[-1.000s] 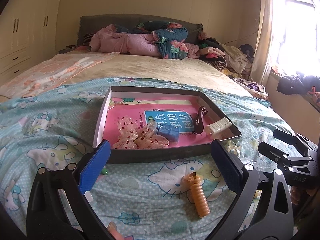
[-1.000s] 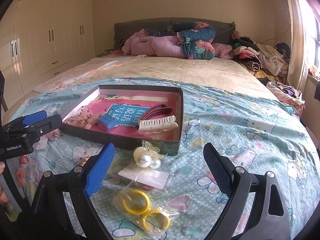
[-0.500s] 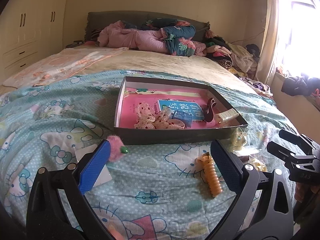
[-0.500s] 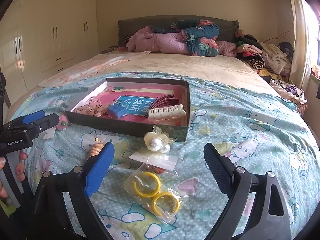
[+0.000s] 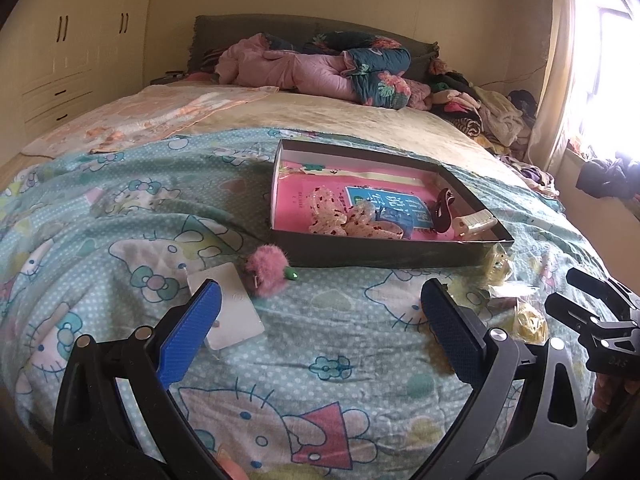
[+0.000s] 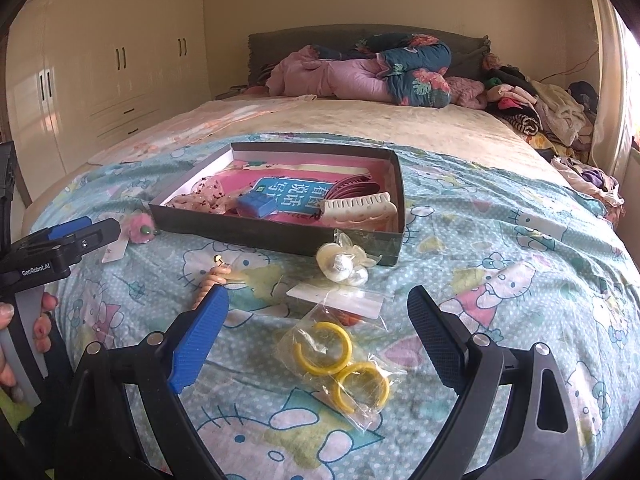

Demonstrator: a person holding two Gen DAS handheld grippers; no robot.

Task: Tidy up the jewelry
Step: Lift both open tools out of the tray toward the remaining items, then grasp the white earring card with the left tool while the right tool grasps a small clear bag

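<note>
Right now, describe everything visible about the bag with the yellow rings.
The clear plastic bag lies flat and crinkled on the blue cartoon-print bedspread, in front of the dark box and apart from it. Inside are two yellow open-ended rings, side by side. It sits between the fingers of the open right hand-held gripper, untouched.

Right gripper (image 6: 318,334) hangs over the bed (image 6: 500,240), fingers (image 6: 200,338) spread wide with nothing between them. Just ahead, between the fingers, lies a clear bag holding two yellow rings (image 6: 340,364). Beyond it a white card (image 6: 334,298), then a pearly bow clip (image 6: 344,264) just beside the near wall of the dark box (image 6: 276,234). Inside the box: a white claw clip (image 6: 358,206), a blue booklet (image 6: 298,192), a blue block (image 6: 256,204). At the left edge, the left gripper (image 6: 60,246), with a pink fluffy clip (image 6: 140,226) just past its tip.
</note>
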